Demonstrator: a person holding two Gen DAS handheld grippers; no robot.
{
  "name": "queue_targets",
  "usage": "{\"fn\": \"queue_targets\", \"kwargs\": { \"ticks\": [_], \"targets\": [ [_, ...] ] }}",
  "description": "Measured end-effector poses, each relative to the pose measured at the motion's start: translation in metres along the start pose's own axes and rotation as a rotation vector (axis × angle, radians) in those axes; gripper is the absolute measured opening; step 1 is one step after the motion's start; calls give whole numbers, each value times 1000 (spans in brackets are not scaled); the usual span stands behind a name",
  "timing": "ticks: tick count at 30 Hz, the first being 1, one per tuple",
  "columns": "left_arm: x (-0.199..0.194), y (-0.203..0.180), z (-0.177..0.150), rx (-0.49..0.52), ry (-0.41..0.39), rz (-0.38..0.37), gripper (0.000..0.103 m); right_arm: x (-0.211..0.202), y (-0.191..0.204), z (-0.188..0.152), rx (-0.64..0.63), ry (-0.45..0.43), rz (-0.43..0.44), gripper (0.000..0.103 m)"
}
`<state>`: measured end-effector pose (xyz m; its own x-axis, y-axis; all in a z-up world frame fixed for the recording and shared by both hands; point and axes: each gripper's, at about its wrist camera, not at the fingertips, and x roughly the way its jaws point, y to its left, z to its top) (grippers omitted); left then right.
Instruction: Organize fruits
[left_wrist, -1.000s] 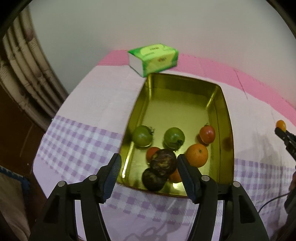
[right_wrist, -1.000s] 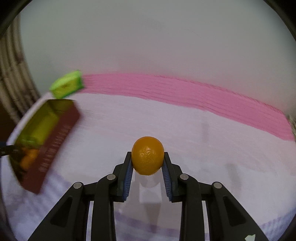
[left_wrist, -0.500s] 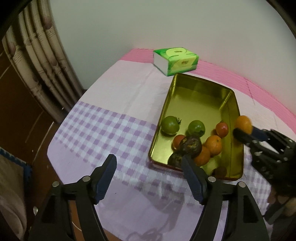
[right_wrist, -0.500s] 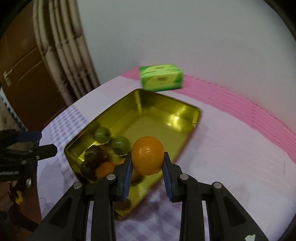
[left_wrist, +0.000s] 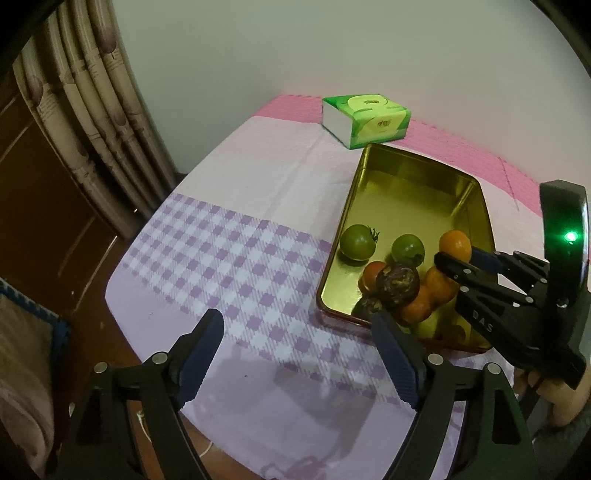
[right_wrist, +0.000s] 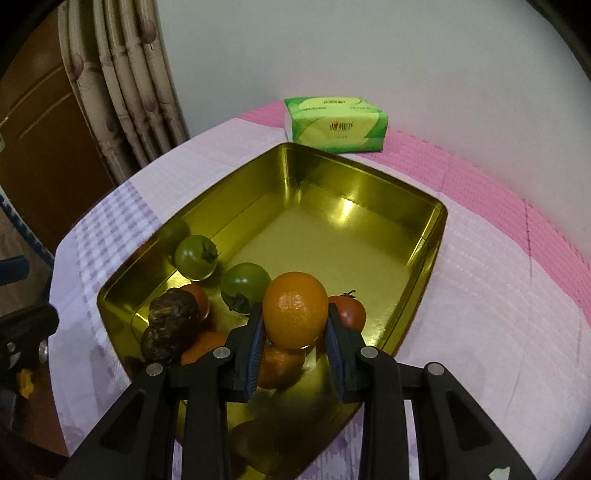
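Left wrist view: left gripper (left_wrist: 301, 356) hangs over the checked tablecloth (left_wrist: 229, 254), near-left of the gold tray (left_wrist: 476, 192). Jaws opening, nothing between them; probably parked clear so the other hand can work. Right gripper (left_wrist: 452, 254) comes in from the right over the tray, clamped on an orange (left_wrist: 455, 244).

Right wrist view: right gripper (right_wrist: 295, 334) pinches that orange (right_wrist: 295, 308) by its sides, above the fruit pile at the tray's near end; likely about to drop it in. Far end of the tray (right_wrist: 428, 243) is bare.

Count in tray: 2 green tomatoes (right_wrist: 195, 256), (right_wrist: 245, 284); 2 red ones (right_wrist: 349, 314), (right_wrist: 197, 297); 2 dark wrinkled fruits (right_wrist: 173, 310), (right_wrist: 160, 341); at least 2 oranges (right_wrist: 279, 365) partly hidden. One green tissue pack (right_wrist: 336, 123) just beyond the tray.
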<state>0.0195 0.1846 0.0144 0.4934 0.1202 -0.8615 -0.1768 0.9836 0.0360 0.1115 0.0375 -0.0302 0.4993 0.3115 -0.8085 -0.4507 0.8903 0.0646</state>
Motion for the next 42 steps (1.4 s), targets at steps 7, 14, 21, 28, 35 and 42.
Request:
{"fn": "queue_targets", "kwargs": {
  "ticks": [7, 14, 21, 28, 35, 42],
  "targets": [
    [0, -1, -1, 6, 0, 8, 83, 4, 8, 1, -25, 1, -25, 31],
    [0, -2, -3, 10, -8, 21, 83, -1, 6, -1, -4, -17, -38, 48],
    [2, -5, -4, 26, -9, 28, 83, -24, 9, -5, 8, -53, -41, 66],
    [3, -8, -6, 44, -13, 35, 83, -56, 13, -17, 15, -81, -107, 95],
    [6, -13, -7, 73, -15, 48, 83, -65, 10, -34, 92, -14, -135, 100],
    [6, -14, -8, 77, -14, 50, 83, -61, 5, -47, 120, 32, -137, 100]
  ]
}}
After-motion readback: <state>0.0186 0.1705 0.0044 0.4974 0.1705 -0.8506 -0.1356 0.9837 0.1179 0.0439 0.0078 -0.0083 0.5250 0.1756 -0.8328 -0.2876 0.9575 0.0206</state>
